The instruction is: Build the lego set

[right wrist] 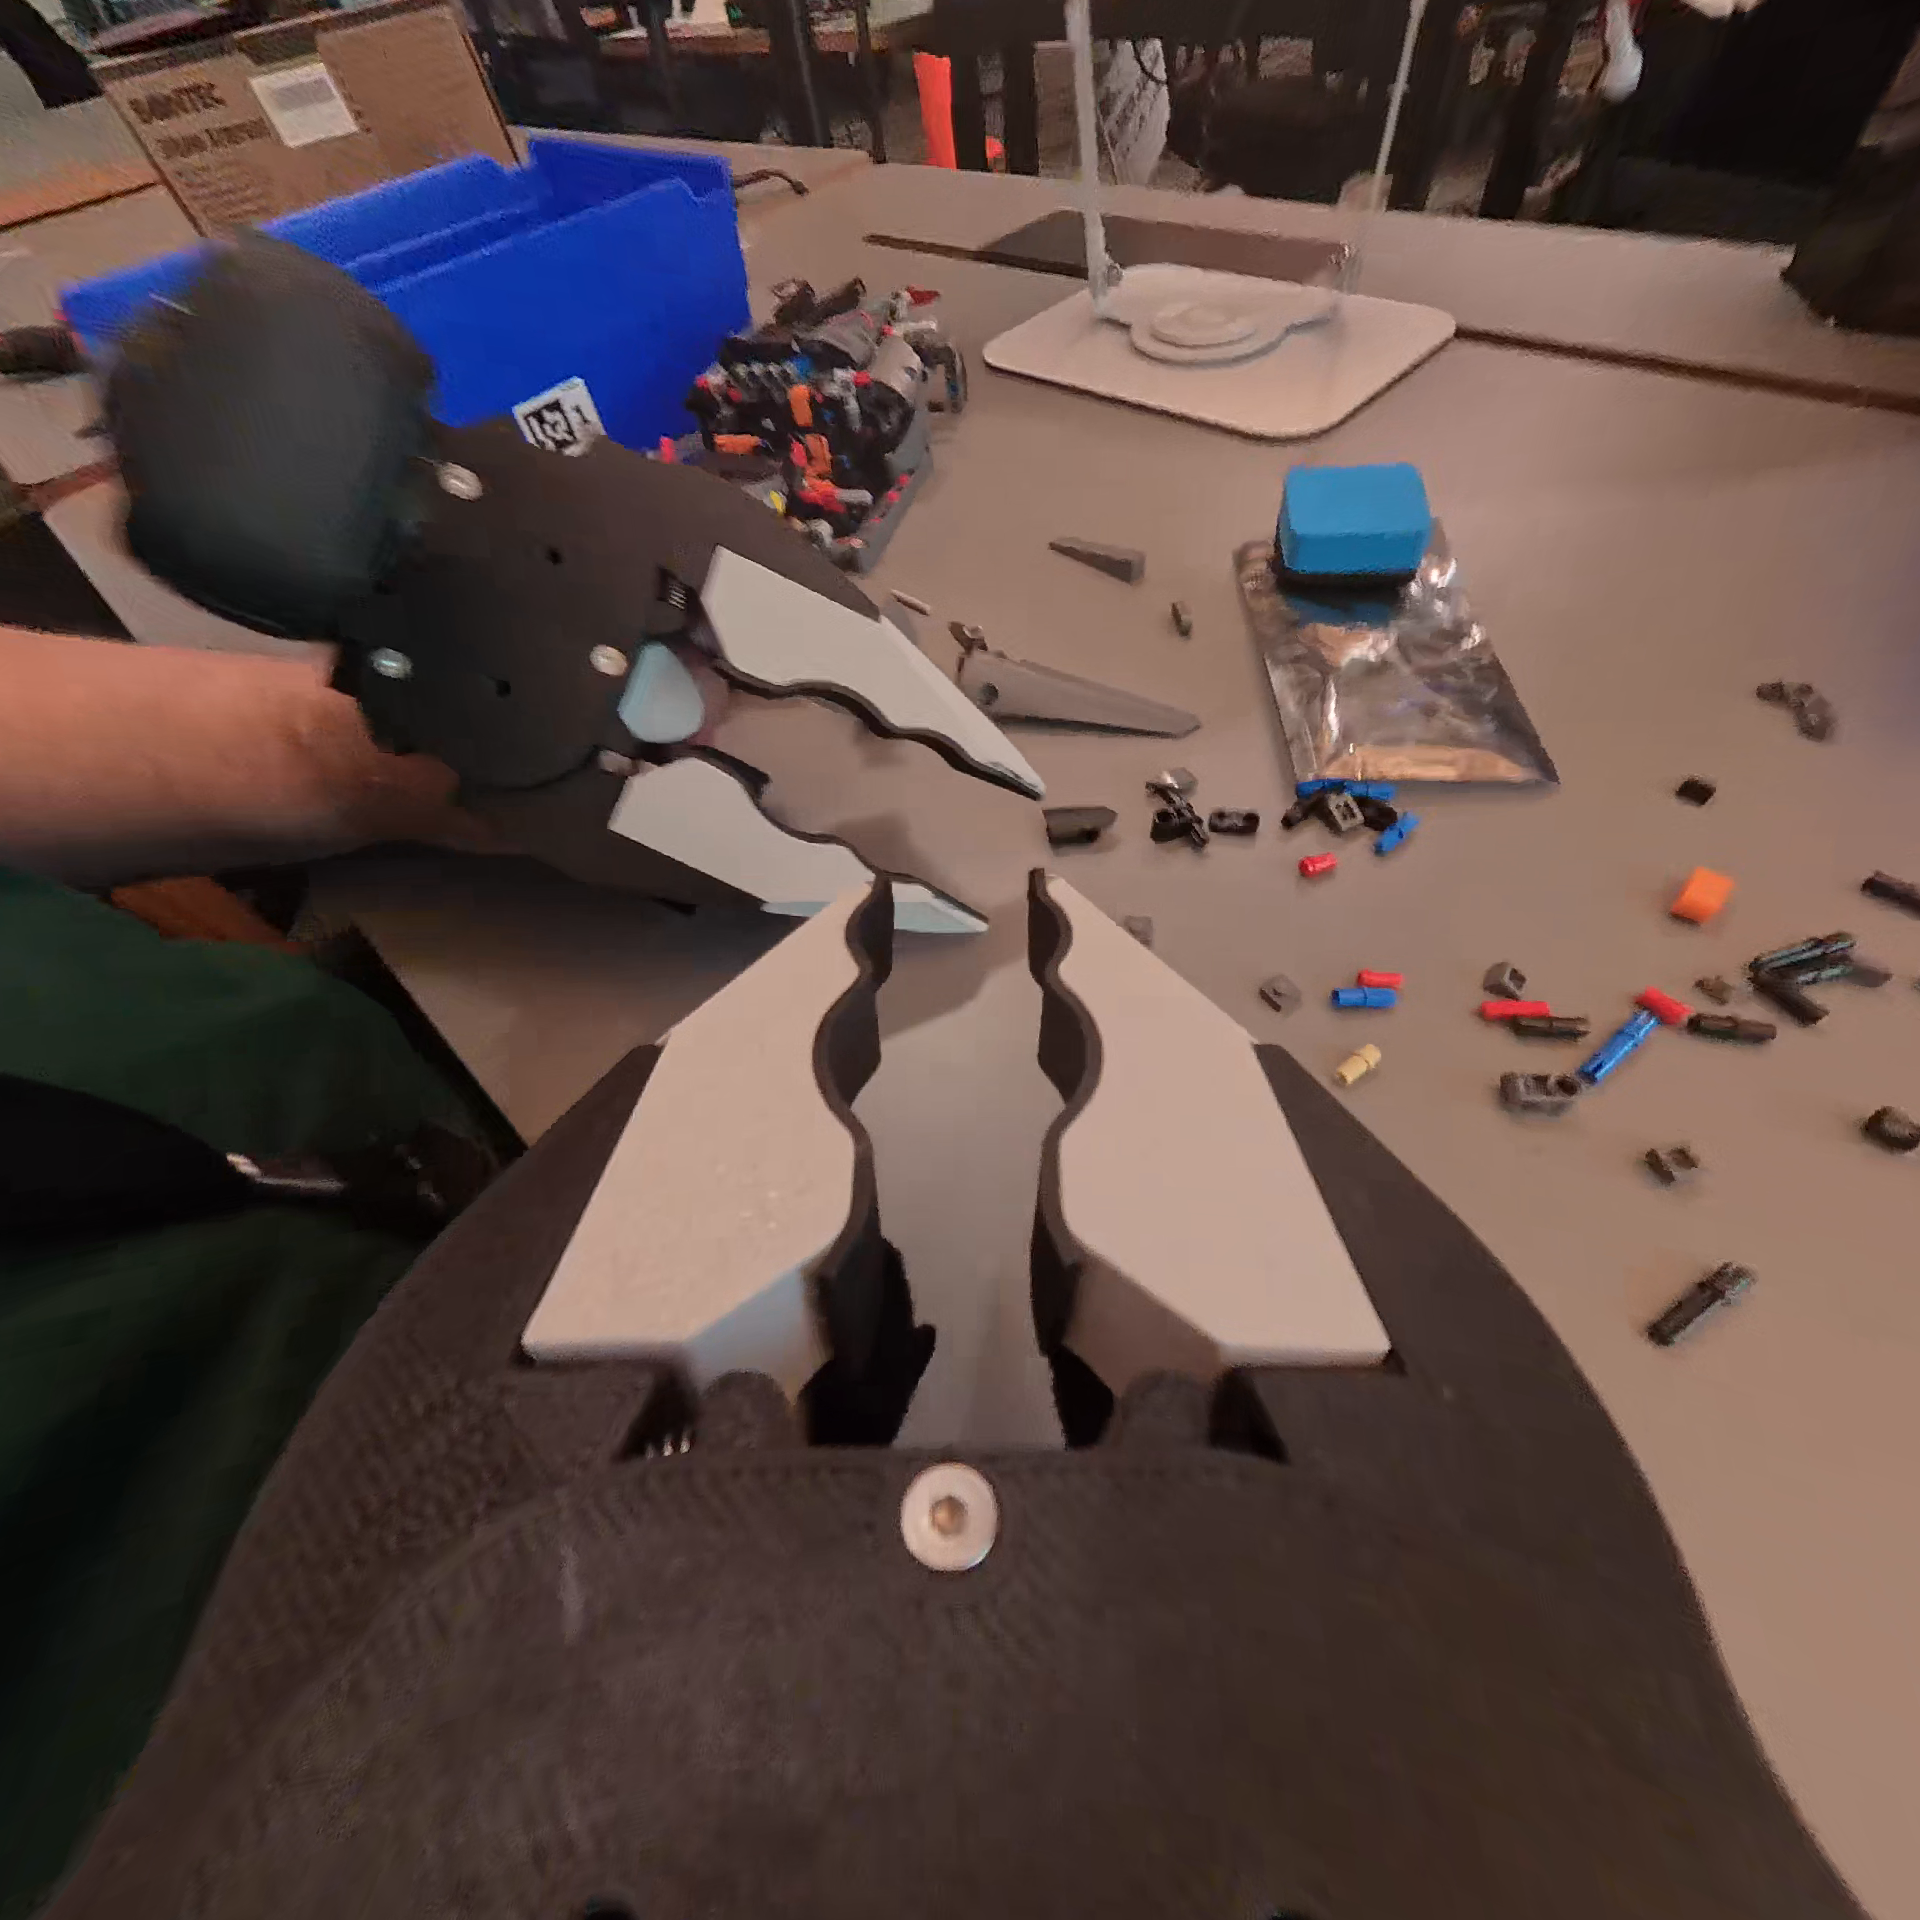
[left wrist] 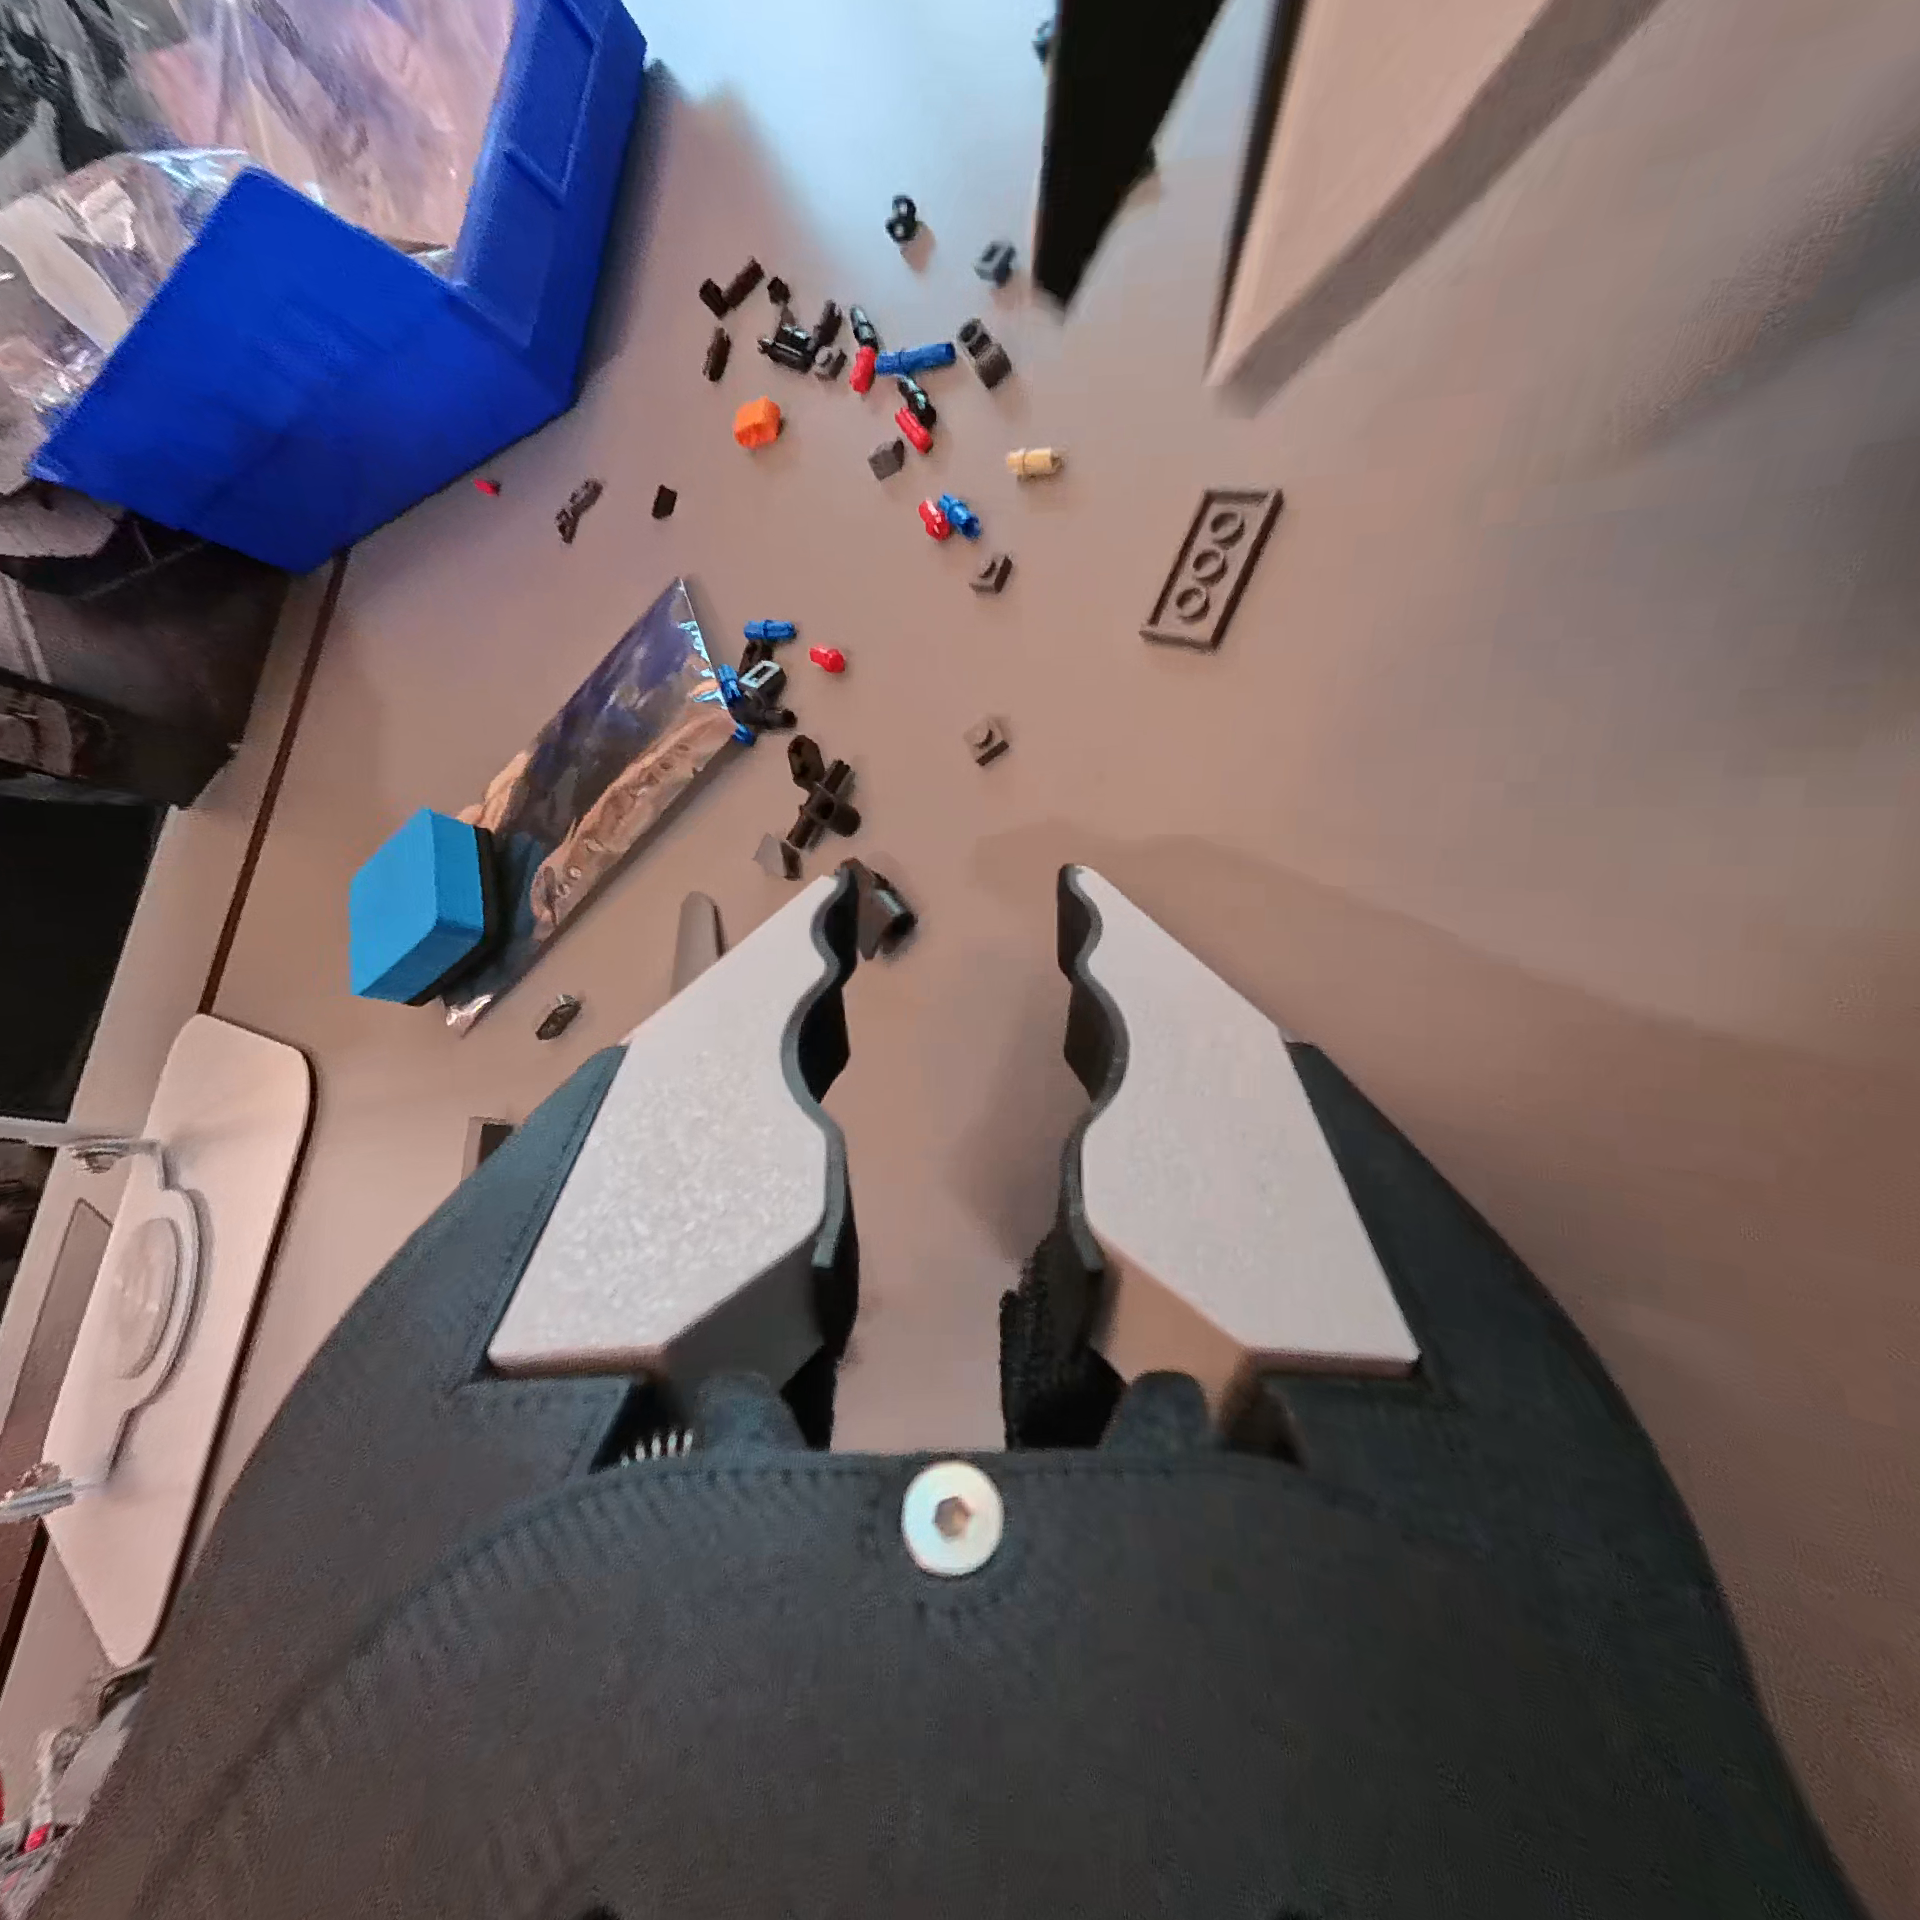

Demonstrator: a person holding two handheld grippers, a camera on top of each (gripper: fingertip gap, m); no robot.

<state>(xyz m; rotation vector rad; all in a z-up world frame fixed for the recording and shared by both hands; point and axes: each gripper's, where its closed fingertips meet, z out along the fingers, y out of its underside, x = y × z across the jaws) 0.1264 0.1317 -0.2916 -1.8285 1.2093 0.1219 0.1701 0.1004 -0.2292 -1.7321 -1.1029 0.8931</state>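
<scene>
Grey tabletop [right wrist: 1558,623] carries the loose lego pieces [right wrist: 1538,1023], scattered from about one to three o'clock of the right gripper [right wrist: 956,894] in its own wrist view, none of them touching its fingers. That gripper hovers above bare table with its jaws parted a moderate way and nothing between them. At ten o'clock of it the left gripper [right wrist: 1013,852] reaches in, held by a person's hand [right wrist: 260,748], its jaws spread wide and empty; in the left wrist view the left gripper [left wrist: 951,883] has a small dark piece [left wrist: 883,914] just beside its left fingertip, whether touching cannot be told. A partly built lego model [right wrist: 831,416] stands at twelve o'clock, against a blue bin [right wrist: 582,281]. A silvery foil bag [right wrist: 1392,675] lies at one o'clock with a light-blue block [right wrist: 1351,514] resting on its far end. An orange piece [right wrist: 1702,894] sits at three o'clock among the dark, red and blue pins. A flat dark plate [left wrist: 1210,569] lies at one o'clock in the left wrist view.
</scene>
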